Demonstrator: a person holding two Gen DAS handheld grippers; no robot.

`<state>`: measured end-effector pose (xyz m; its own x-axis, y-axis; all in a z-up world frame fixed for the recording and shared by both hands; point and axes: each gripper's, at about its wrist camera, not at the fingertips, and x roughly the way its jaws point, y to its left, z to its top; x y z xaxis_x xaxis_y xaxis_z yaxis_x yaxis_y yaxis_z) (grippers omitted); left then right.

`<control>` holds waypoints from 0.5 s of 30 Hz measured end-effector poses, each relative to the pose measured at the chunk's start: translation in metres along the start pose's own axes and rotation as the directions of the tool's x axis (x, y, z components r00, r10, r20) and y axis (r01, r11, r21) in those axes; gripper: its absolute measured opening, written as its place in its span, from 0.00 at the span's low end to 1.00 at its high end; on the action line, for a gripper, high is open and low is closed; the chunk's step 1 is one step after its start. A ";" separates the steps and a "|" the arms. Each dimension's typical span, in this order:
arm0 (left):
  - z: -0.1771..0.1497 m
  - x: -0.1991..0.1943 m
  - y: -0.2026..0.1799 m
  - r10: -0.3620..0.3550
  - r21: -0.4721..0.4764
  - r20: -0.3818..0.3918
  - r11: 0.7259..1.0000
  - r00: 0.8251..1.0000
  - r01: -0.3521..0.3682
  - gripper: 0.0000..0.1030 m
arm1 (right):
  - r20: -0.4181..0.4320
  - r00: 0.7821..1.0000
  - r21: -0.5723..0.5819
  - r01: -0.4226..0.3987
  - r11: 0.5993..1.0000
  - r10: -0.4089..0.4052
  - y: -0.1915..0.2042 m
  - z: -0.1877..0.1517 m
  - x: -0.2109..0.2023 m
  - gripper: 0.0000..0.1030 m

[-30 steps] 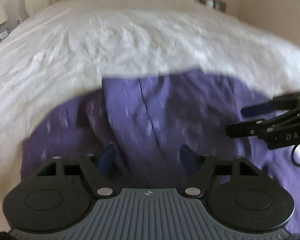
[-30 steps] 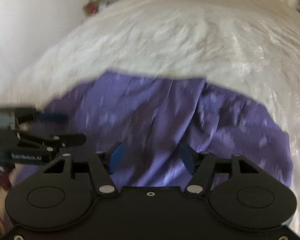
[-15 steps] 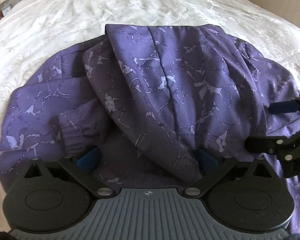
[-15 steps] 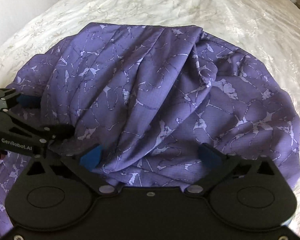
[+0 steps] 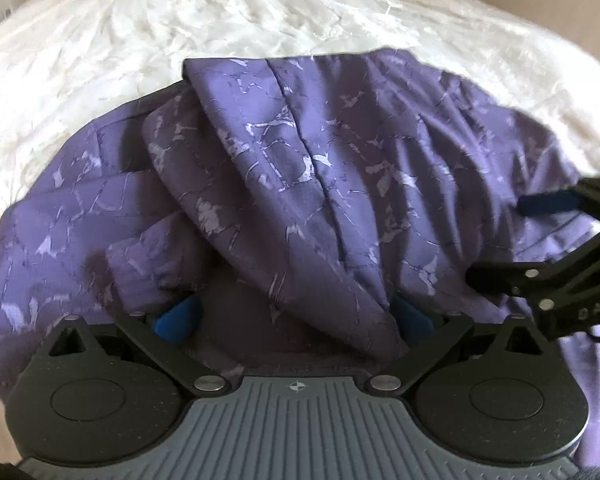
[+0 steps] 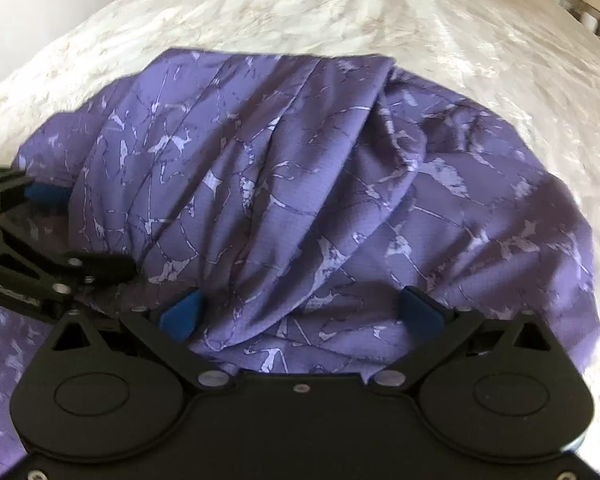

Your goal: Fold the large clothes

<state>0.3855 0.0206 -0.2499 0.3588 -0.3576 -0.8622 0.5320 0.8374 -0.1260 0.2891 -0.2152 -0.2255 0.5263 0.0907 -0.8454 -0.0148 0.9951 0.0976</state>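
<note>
Two claws, both spread wide and pinching nothing. Left claw (image 5: 296, 316) tilted steeply down over a purple garment (image 5: 340, 160) with a pale cracked print, jaws just opened up and then eased back a touch. Between its blue pads (image 5: 176, 318), a thick fold (image 5: 300, 240) of the cloth running down the middle, loose and unsqueezed, its lower edge draped partly over the pad on the right of that view. Just above the other pad, a sleeve (image 5: 140, 276) with a ribbed cuff, lying slack on the lower layer of the garment. Right claw (image 6: 300, 314) likewise tilted down, jaws just opened out, with a bunch of gathered cloth between the pads but free of both. Both claws side by side, near each other but apart, each showing at the edge of the other's view with its fingers over the cloth. Garment heaped in soft creases, one straight folded edge along its far side, resting on a white textured bedspread (image 5: 260, 20) that surrounds it to the left, right and beyond.
</note>
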 end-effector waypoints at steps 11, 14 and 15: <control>-0.095 -0.106 0.009 0.105 -0.136 0.093 0.986 0.990 -0.092 0.91 | 0.103 0.992 0.192 0.058 0.980 -0.079 -0.026 -0.095 -0.087 0.99; -0.134 -0.123 0.010 0.157 -0.207 0.053 0.968 0.986 -0.143 0.91 | 0.089 0.991 0.246 0.076 0.966 -0.100 -0.044 -0.132 -0.110 0.99; -0.145 -0.127 0.010 0.171 -0.234 0.035 0.959 0.985 -0.158 0.91 | 0.076 0.991 0.256 0.084 0.963 -0.106 -0.051 -0.145 -0.118 0.99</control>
<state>0.2341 0.1347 -0.2134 0.4712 -0.2240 -0.8531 0.2740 0.9565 -0.0998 0.1046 -0.2714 -0.2074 0.5877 -0.0189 -0.8088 0.2473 0.9561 0.1574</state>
